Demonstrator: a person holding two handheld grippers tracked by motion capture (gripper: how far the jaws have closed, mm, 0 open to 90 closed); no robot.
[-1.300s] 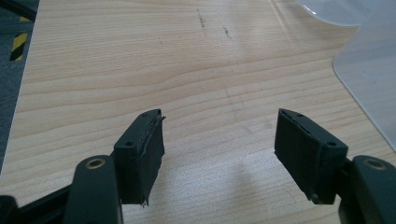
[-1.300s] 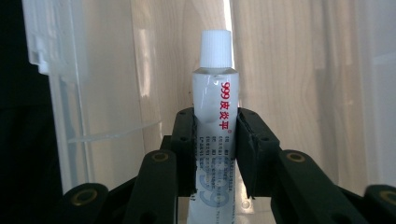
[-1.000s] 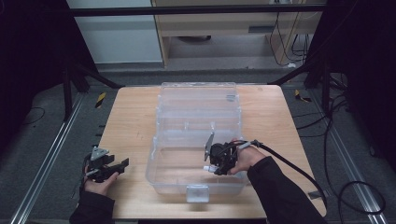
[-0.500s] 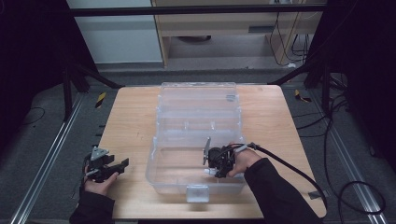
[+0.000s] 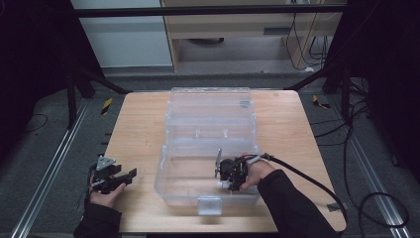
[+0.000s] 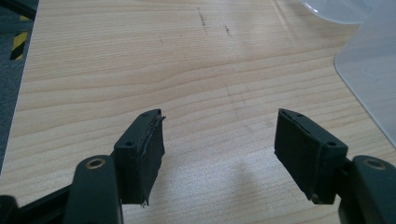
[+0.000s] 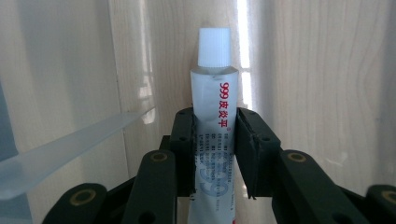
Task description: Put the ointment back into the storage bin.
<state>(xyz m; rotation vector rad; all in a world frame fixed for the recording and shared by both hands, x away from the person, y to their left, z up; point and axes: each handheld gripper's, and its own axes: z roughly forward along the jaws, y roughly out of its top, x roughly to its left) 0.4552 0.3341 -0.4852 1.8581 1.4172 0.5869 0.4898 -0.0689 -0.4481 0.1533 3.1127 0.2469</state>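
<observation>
A white ointment tube point(image 7: 212, 135) is clamped in the right gripper point(image 5: 229, 174) inside the clear storage box point(image 5: 208, 134). Release is judged outstanding. The left gripper point(image 6: 219, 154) is held open over the bench point(image 6: 140, 70).

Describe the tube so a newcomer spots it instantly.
Start at the clear plastic box in the middle of the wooden table. Over its near compartment, the right gripper clamps a small white tube. Its white ribbed cap and red "999" print mark it out.

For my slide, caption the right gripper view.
Right claw clamps a white ointment tube, cap pointing away, inside the clear plastic box.
</observation>
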